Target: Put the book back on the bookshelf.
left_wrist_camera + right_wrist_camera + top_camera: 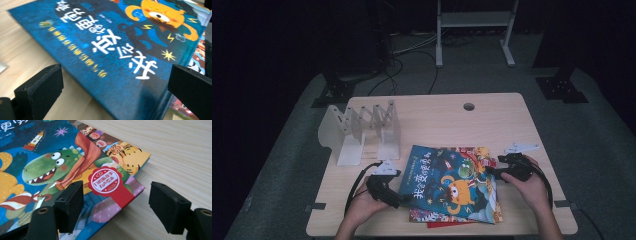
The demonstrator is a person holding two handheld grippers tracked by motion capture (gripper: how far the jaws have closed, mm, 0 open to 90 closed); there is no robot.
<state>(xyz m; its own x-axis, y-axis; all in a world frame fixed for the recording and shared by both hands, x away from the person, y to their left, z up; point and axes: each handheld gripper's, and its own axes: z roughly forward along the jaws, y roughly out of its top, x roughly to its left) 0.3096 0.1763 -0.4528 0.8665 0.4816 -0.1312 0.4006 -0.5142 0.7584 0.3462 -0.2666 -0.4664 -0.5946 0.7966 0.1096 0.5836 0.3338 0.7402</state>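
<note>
Blue is the cover of the top picture book [452, 182], which lies on a small stack of books [447, 217] at the near edge of the wooden table [512, 125] in the high view. The left gripper [398, 200] and the right gripper [492, 172] sit at its two sides. A white book rack [362, 130] stands empty behind, well apart; I judge the book must go there.

Left gripper view: the jaws stand wide, the book's left edge [105, 75] between them, not pressed.

Right gripper view: the jaws also stand apart around the book's corner [125, 195], gripping nothing. Next, both must close on the cover.
</note>
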